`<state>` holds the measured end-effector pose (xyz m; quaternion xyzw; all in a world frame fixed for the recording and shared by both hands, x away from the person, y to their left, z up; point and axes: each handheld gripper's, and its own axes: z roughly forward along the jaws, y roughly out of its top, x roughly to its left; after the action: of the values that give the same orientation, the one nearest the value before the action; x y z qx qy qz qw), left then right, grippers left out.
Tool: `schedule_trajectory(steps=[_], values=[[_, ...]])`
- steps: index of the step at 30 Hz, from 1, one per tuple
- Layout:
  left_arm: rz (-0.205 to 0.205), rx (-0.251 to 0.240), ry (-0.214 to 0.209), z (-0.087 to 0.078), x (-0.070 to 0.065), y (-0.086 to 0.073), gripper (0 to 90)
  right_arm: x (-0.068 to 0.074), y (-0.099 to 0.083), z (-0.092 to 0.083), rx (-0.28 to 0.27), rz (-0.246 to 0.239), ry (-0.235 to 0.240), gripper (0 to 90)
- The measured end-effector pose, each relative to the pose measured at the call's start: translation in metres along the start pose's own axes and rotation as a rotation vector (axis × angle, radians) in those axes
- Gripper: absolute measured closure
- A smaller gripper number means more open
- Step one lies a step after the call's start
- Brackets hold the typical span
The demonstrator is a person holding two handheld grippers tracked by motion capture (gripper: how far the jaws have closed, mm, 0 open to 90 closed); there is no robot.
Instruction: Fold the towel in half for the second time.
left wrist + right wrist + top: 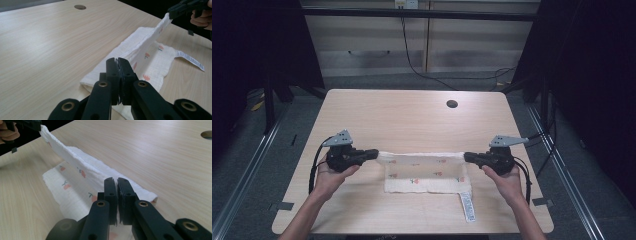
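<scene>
both grippers point(376, 154) point(466, 157) clamped tight on cloth point(424, 179) corners

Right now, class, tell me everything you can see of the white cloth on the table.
The cloth is white, soft and gauzy-looking, printed with small orange flowers on green stems. A long white care label trails from its near right corner. It lies folded on the light wooden table. Its far edge is lifted and stretched taut, pinched at one end by the left gripper and at the other by the right gripper; the rest rests on the tabletop.
</scene>
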<state>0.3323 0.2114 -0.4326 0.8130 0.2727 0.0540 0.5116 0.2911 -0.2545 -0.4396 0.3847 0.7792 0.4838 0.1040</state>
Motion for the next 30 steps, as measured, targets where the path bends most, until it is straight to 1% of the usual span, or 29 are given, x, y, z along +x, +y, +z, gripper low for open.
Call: schedule_trajectory(steps=[2, 4, 5, 8, 9, 10, 12, 16, 18, 20, 21, 22, 24, 29, 30], values=[[0.006, -0.001, -0.003, -0.003, -0.003, -0.002, 88.3, 0.002, -0.003, -0.002, 0.003, 0.002, 0.002, 86.3], [-0.013, -0.013, -0.014, -0.005, -0.004, -0.004, 88.3, 0.004, -0.005, -0.004, 0.001, 0.003, 0.01, 86.3], [-0.017, -0.01, -0.016, -0.005, -0.005, -0.006, 88.3, 0.005, -0.006, -0.005, 0.005, 0.001, 0.009, 86.3], [-0.023, 0.01, -0.022, -0.002, -0.009, -0.015, 88.3, 0.009, -0.012, -0.006, 0.012, 0.0, 0.019, 86.3], [-0.03, 0.018, -0.029, 0.0, -0.01, -0.019, 88.3, 0.01, -0.014, -0.006, 0.021, -0.004, 0.019, 86.3], [-0.025, 0.024, -0.028, 0.001, -0.011, -0.021, 88.3, 0.011, -0.016, -0.006, 0.035, -0.005, 0.017, 86.3], [-0.03, 0.028, -0.03, 0.002, -0.011, -0.025, 88.3, 0.012, -0.02, -0.006, 0.04, -0.001, 0.017, 86.3], [-0.037, 0.038, -0.031, 0.004, -0.013, -0.032, 88.2, 0.012, -0.033, -0.002, 0.054, 0.024, 0.034, 86.3], [-0.042, 0.054, -0.032, 0.007, -0.013, -0.037, 88.1, 0.013, -0.039, 0.001, 0.082, 0.022, 0.035, 86.2], [-0.035, 0.085, -0.033, 0.01, -0.014, -0.042, 87.8, 0.014, -0.043, 0.003, 0.092, 0.026, 0.037, 86.1], [-0.036, 0.094, -0.035, 0.011, -0.015, -0.044, 87.7, 0.015, -0.043, 0.002, 0.094, 0.021, 0.031, 86.0], [-0.033, 0.096, -0.038, 0.011, -0.015, -0.045, 87.8, 0.016, -0.043, 0.001, 0.093, 0.017, 0.025, 86.0], [-0.028, 0.099, -0.042, 0.011, -0.016, -0.047, 87.8, 0.017, -0.045, -0.002, 0.088, 0.015, 0.031, 86.0], [-0.025, 0.123, -0.041, 0.014, -0.017, -0.05, 87.8, 0.018, -0.05, 0.002, 0.123, 0.017, 0.033, 85.6], [-0.022, 0.132, -0.04, 0.015, -0.017, -0.051, 87.7, 0.019, -0.051, 0.003, 0.13, 0.011, 0.034, 85.4]])
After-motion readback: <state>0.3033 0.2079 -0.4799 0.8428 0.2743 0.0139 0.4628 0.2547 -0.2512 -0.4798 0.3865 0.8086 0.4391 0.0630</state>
